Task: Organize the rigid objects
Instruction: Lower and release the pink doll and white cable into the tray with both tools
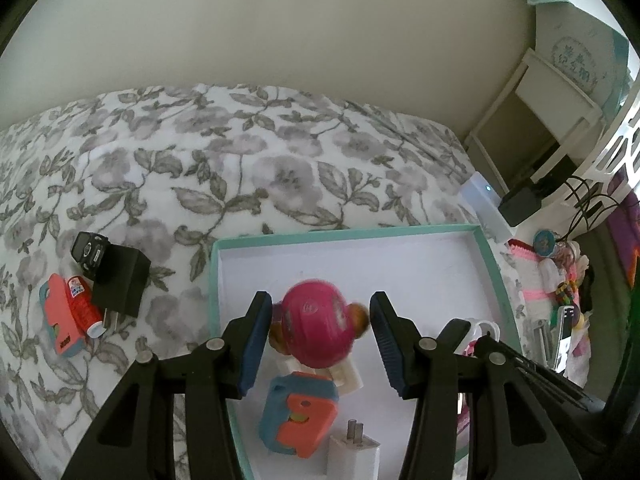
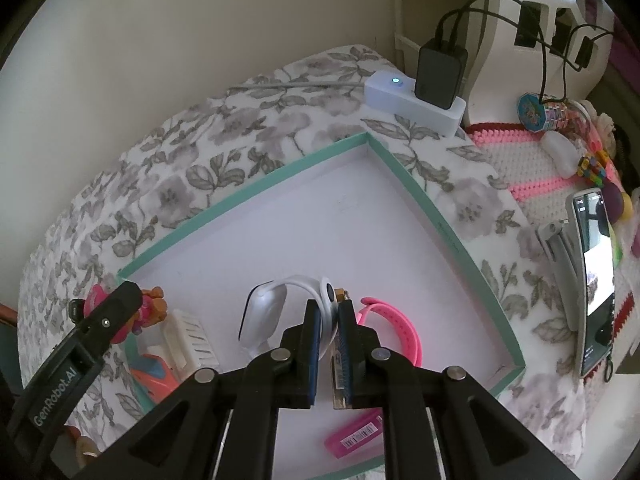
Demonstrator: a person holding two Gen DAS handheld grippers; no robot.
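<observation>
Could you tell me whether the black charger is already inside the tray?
No, the black charger lies on the flowered bedspread, outside the tray.

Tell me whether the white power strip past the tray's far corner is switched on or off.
On. The white power strip shows a small lit blue-green lamp on its top face, beside the black adapter plugged into it; the left wrist view shows the same glowing dot.

"GenRobot.AI" stands on the left gripper (image 2: 106, 312).

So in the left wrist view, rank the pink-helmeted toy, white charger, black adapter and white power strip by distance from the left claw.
1. Pink-helmeted toy, between the left claw's fingers.
2. White charger, just below.
3. Black adapter, out left.
4. White power strip, far right.
</observation>
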